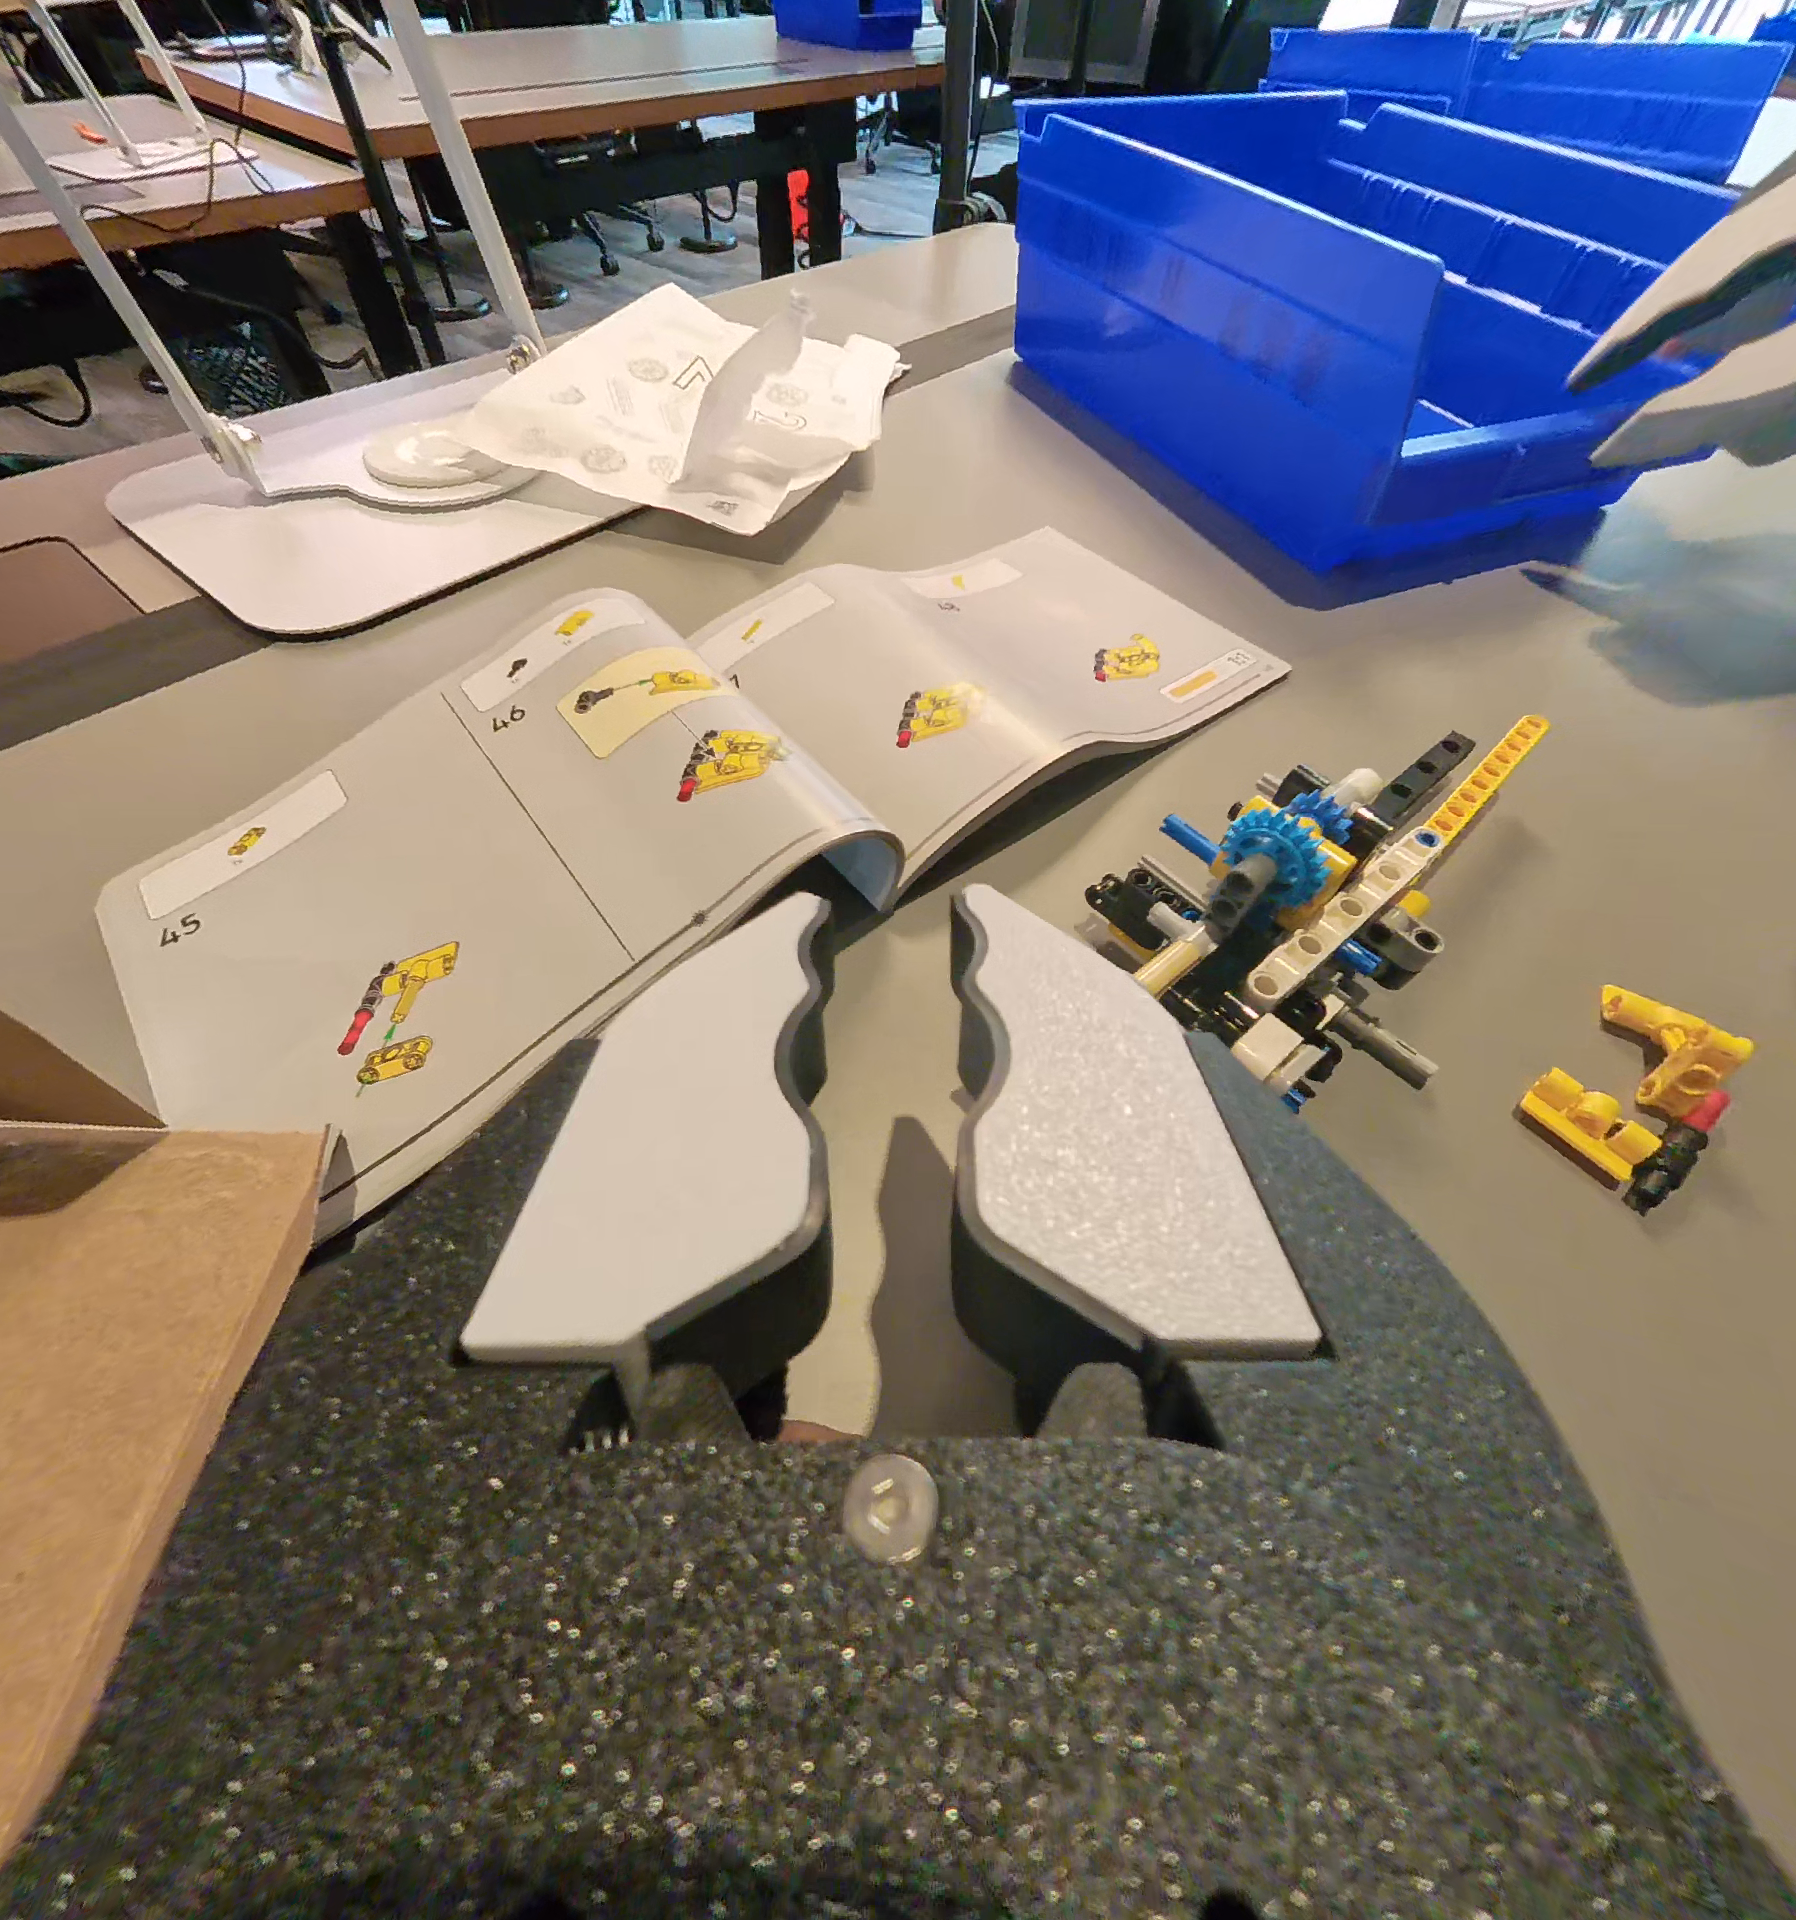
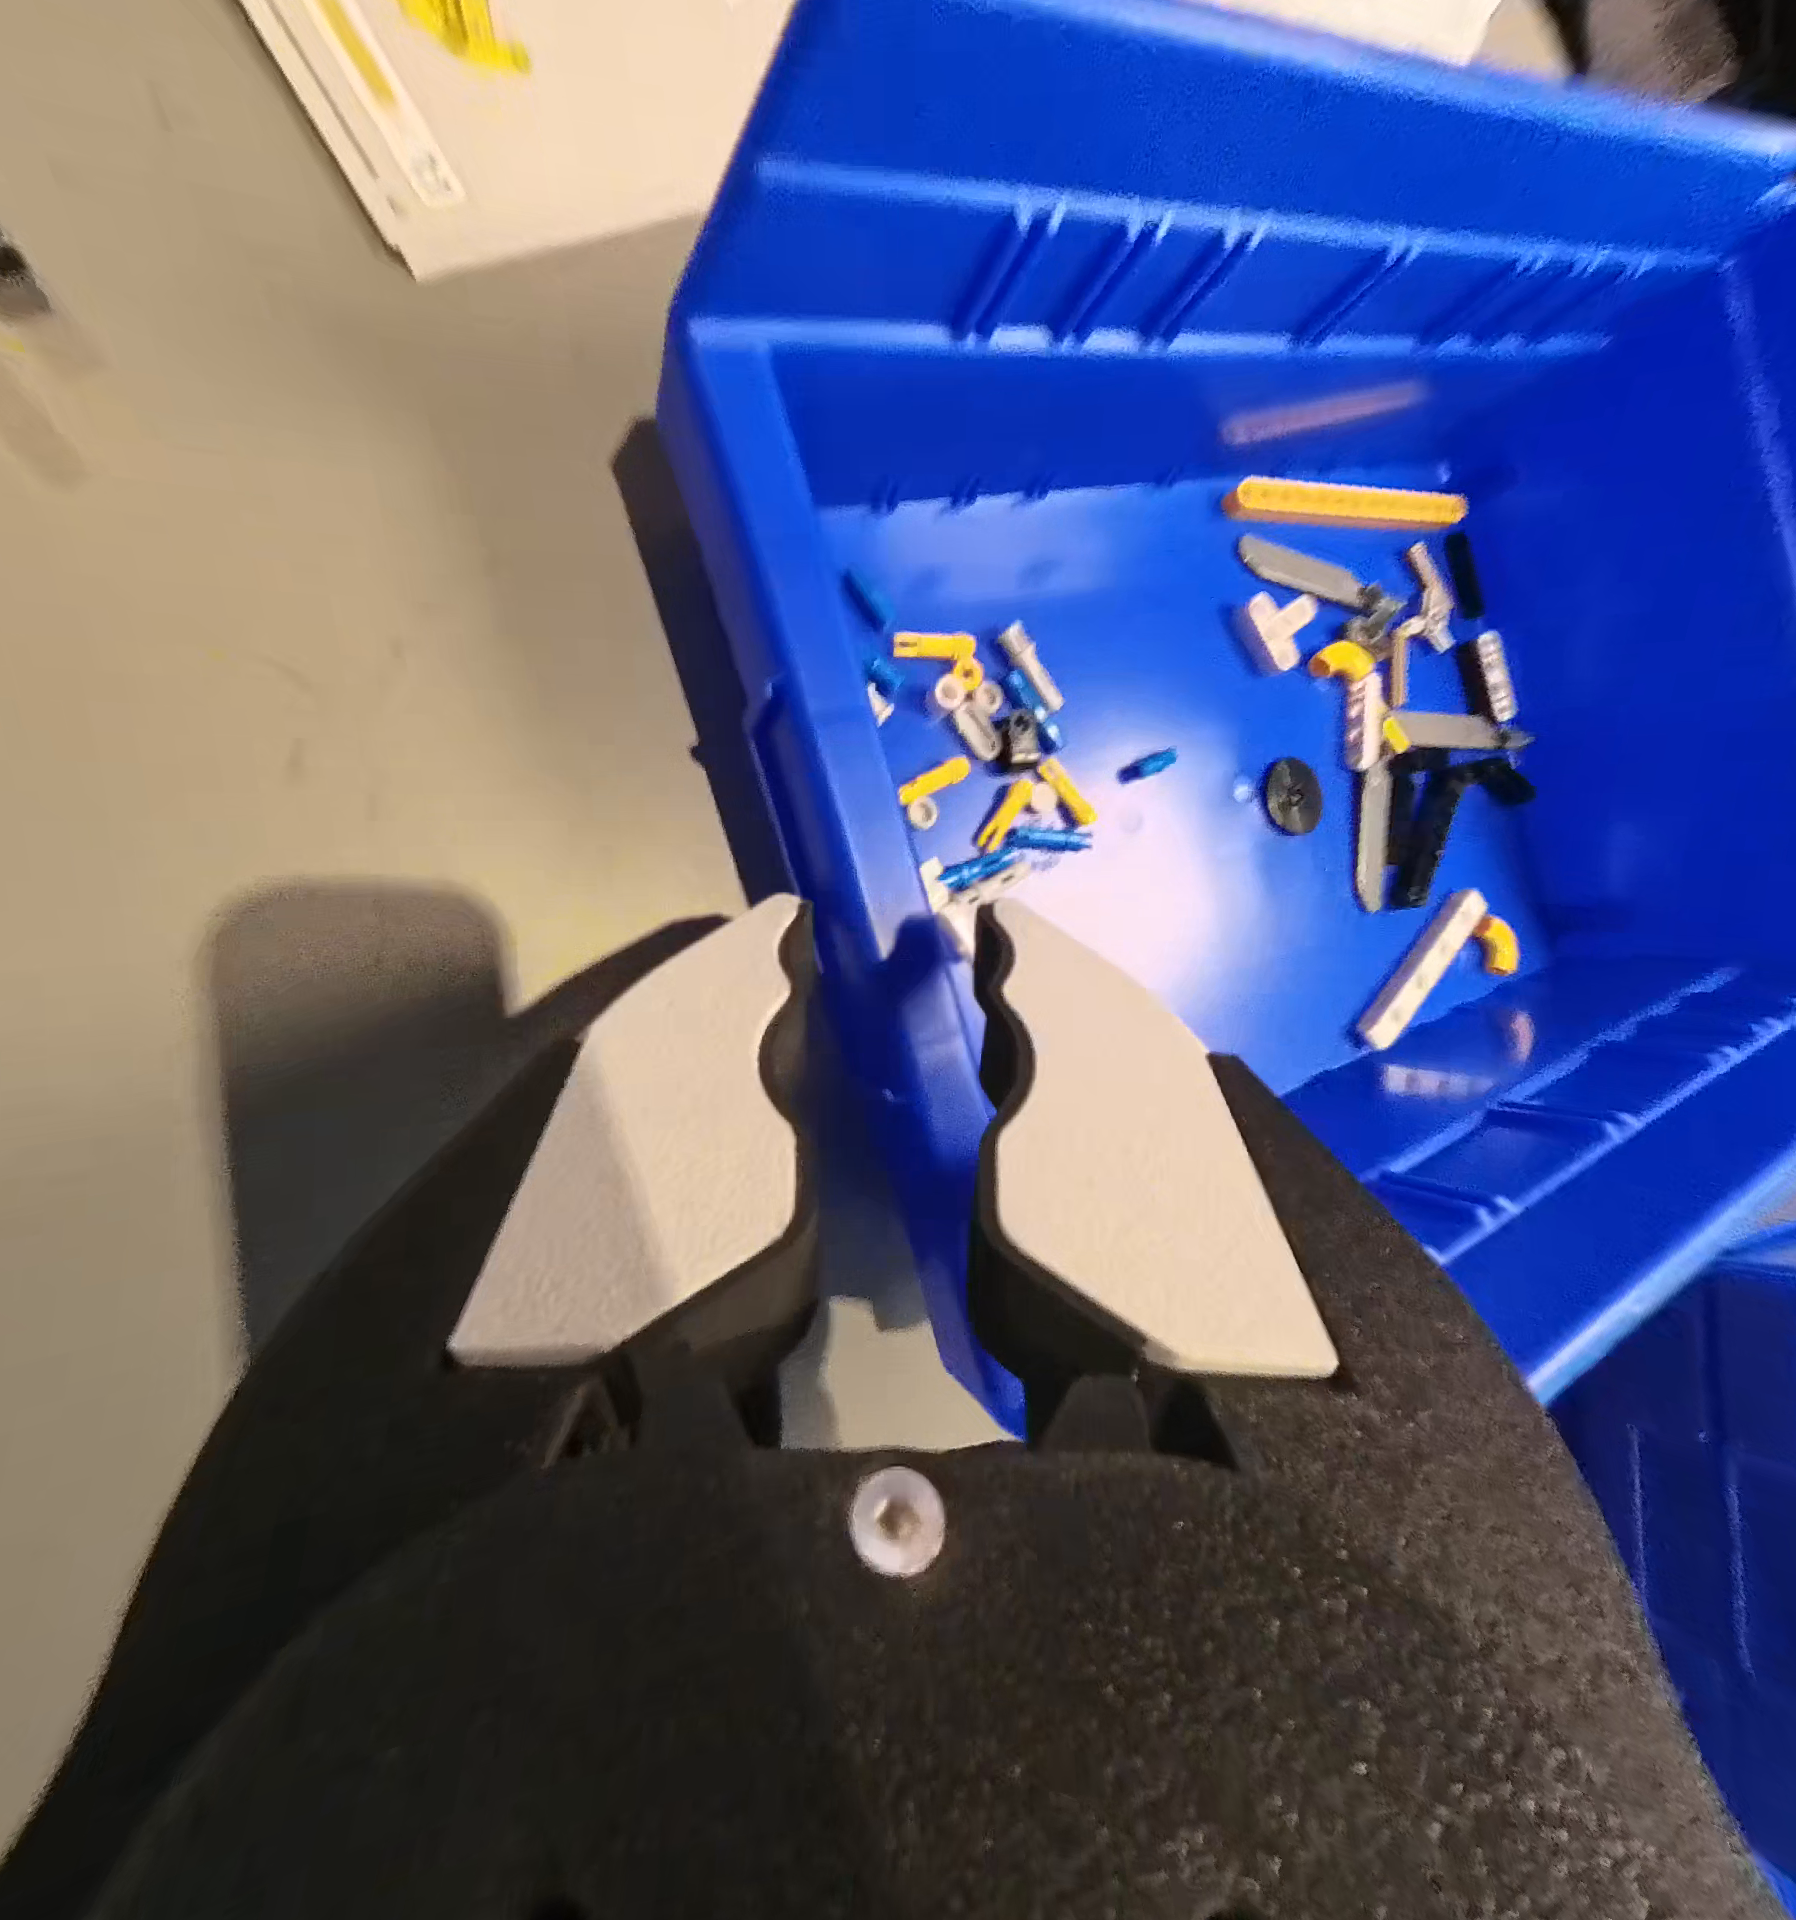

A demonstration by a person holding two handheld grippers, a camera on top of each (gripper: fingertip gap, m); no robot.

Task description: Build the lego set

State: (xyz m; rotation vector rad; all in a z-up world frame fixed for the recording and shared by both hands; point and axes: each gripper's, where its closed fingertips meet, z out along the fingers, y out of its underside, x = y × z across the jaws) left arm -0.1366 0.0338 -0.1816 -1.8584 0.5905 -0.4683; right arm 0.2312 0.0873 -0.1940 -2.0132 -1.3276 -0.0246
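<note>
**On the grey table: two grippers, a part-built model and a bin of parts**

In the left wrist view, the left gripper (image 1: 889,914) hovers above the grey table (image 1: 1081,540) with its jaws apart and nothing between them. Just beyond its fingertips lies an open instruction booklet (image 1: 520,831). To the right of the fingers rests the partly built lego model (image 1: 1299,914), with a blue gear and a long yellow beam. Farther right, apart from it, lies a small yellow sub-assembly (image 1: 1642,1091) with a red and black end. A blue bin (image 1: 1226,343) stands at the upper right, where the right gripper (image 1: 1725,353) shows, blurred, at the bin's near end. Crumpled paper bags (image 1: 707,405) lie on a white lamp base (image 1: 322,540), and a cardboard box (image 1: 73,1351) fills the lower left.

In the right wrist view, the right gripper (image 2: 894,925) straddles the side wall of the blue bin (image 2: 852,582), one finger outside and one inside; whether the jaws press on the wall cannot be told. Loose lego pieces (image 2: 998,748) lie scattered on the bin floor, in two clusters.
</note>
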